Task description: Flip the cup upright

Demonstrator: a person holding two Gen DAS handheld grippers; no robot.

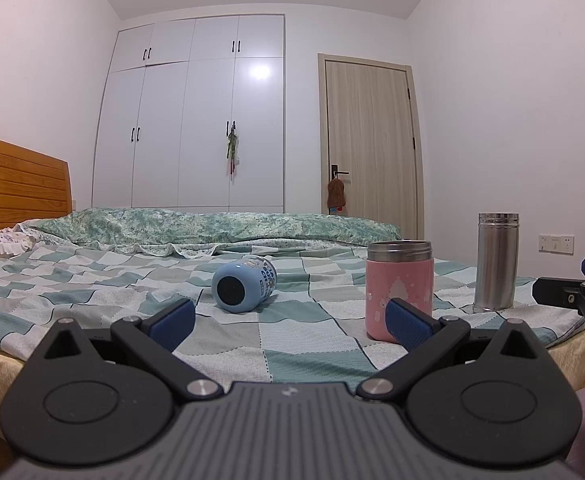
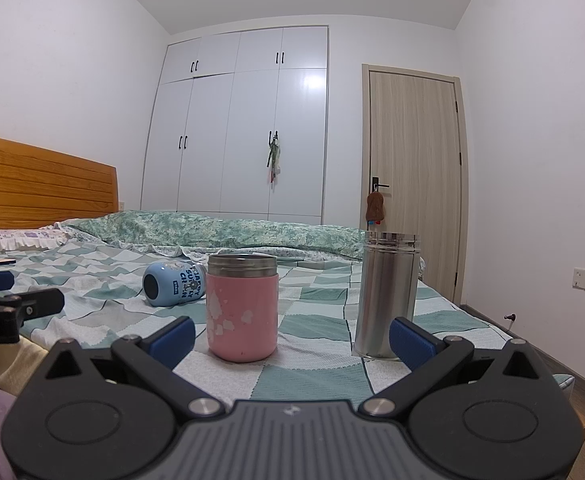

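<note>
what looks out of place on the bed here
The blue cup lies tipped on its side on the checked bedspread, base toward the cameras, while the pink cup and steel flask stand upright. Nothing looks spilled.

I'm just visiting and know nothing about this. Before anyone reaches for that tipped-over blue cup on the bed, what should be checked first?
1. Blue cup lies on its side, needing a flip: ok.
2. Left gripper open, nothing held: ok.
3. Right gripper open, nothing held: ok.
4. Straight path from left gripper to blue cup free: ok.
5. Pink cup stands directly before the right gripper, blocking its way: not ok.
6. Steel cup upright, apart from the blue cup: ok.
</note>
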